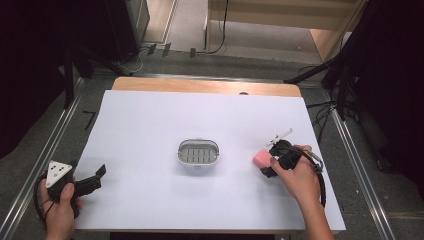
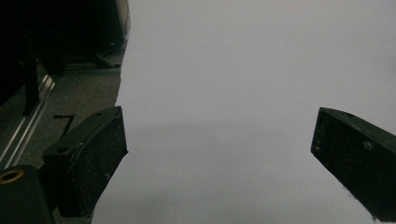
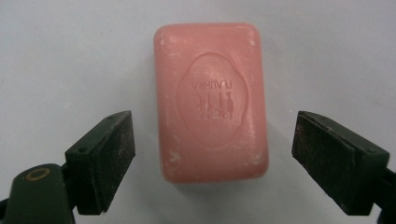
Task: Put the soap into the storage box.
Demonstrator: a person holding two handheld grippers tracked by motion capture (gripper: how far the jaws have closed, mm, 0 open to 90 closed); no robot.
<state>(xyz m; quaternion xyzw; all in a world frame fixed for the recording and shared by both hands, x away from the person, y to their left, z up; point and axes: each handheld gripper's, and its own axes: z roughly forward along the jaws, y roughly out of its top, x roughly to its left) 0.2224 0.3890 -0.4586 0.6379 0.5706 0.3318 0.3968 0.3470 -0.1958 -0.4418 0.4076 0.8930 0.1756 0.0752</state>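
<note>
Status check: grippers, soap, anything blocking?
Right gripper open, jaws either side of pink soap, not touching. Left gripper open, idle. Soap dish at centre, nothing in the way.

Left gripper point(image 2: 219, 154) jaws wide apart over white table sheet point(image 2: 243, 70), dark floor point(image 2: 70, 93) at left

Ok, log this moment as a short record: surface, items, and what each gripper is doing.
surface: white table sheet
soap: pink bar of soap, lying flat, embossed face up
dish: oval soap dish, mid-table, nothing in it
right gripper: open, a jaw on each side of the soap, pads not touching it
left gripper: open over bare sheet near the left edge
</note>
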